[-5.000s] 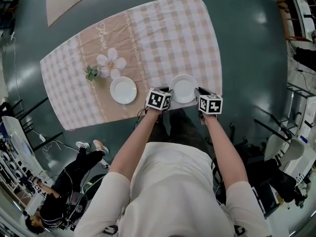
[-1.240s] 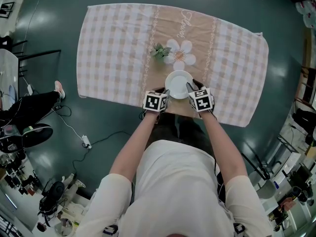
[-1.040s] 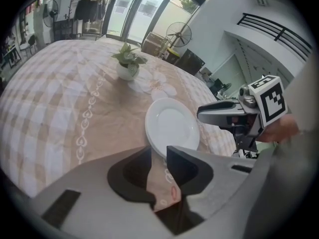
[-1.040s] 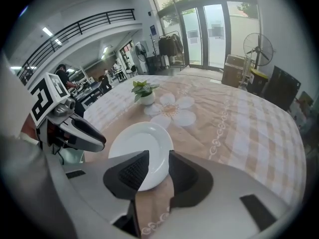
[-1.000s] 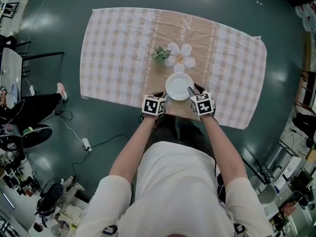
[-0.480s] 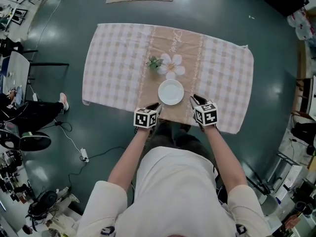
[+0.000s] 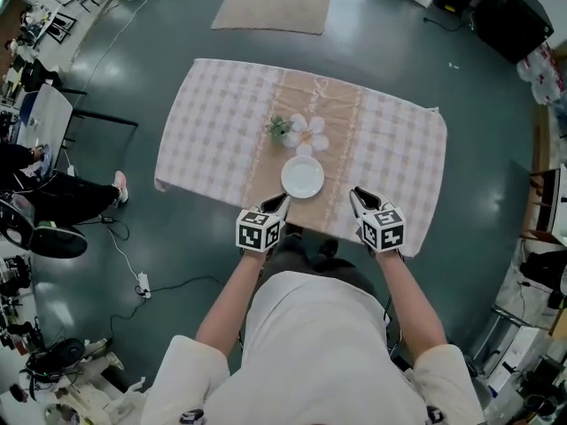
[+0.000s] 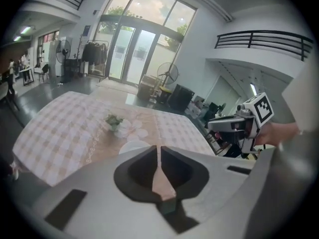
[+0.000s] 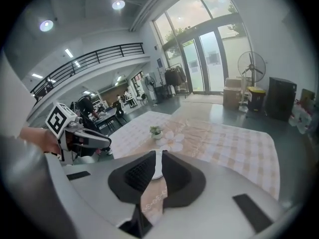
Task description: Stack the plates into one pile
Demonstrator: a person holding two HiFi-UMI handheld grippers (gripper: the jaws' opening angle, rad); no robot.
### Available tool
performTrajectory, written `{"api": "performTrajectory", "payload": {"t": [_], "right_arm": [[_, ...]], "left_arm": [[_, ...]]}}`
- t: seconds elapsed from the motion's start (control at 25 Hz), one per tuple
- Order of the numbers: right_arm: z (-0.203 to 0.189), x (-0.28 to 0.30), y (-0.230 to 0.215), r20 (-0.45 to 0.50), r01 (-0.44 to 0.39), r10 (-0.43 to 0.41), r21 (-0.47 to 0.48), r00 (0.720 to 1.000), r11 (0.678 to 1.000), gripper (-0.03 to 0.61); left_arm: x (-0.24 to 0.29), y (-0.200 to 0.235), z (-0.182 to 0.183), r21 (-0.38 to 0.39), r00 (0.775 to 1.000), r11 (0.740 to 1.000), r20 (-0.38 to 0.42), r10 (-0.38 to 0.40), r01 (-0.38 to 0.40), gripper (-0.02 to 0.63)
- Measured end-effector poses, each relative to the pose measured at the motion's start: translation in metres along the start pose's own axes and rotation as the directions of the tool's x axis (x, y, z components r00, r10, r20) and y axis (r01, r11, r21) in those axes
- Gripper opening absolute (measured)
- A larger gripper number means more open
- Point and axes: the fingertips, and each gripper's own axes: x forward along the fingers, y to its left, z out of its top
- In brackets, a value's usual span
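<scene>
We hold both grippers just off the near edge of the checked tablecloth [image 7: 213,131]. The left gripper [image 7: 276,204] and right gripper [image 7: 358,198] have just been closing to slim slits, with nothing between the jaws. The white plate pile [image 7: 303,177] sits mid-cloth, just beside a small potted plant [image 7: 279,129]. Around the table are a dark green floor [image 7: 133,228], a beige rug [image 7: 275,3] and glass doors [image 8: 134,54].

Left tool [image 7: 278,203], right tool [image 7: 358,196]: jaws closing, empty.
</scene>
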Motion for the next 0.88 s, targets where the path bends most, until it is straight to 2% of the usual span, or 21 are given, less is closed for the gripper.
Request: {"api": "performTrajectory", "payload": {"t": [0.2, 0.36, 0.6, 0.72, 0.88], "right_arm": [[0.025, -0.036, 0.007, 0.083, -0.017, 0.021, -0.049, 0.996, 0.999, 0.052], [0.046, -0.06, 0.012, 0.153, -0.011, 0.023, -0.078, 0.988, 0.997, 0.051], [0.078, -0.099, 0.02, 0.287, 0.044, -0.012, -0.106, 0.958, 0.993, 0.049], [0.102, -0.122, 0.031, 0.368, 0.083, -0.029, -0.133, 0.929, 0.988, 0.049], [0.132, -0.152, 0.049, 0.452, 0.156, -0.055, -0.19, 0.89, 0.969, 0.049]], "left_arm": [[-0.026, -0.026, 0.019, 0.016, 0.997, 0.999, 0.065, -0.03, 0.029, 0.018], [-0.045, -0.036, 0.035, 0.058, 0.993, 0.997, 0.112, -0.047, 0.04, 0.015], [-0.079, -0.038, 0.065, 0.114, 0.98, 0.993, 0.188, -0.06, 0.039, 0.012], [-0.107, -0.04, 0.091, 0.172, 0.959, 0.985, 0.272, -0.075, 0.028, 0.011], [-0.146, -0.041, 0.125, 0.21, 0.912, 0.977, 0.397, -0.102, 0.018, 0.008]]}}
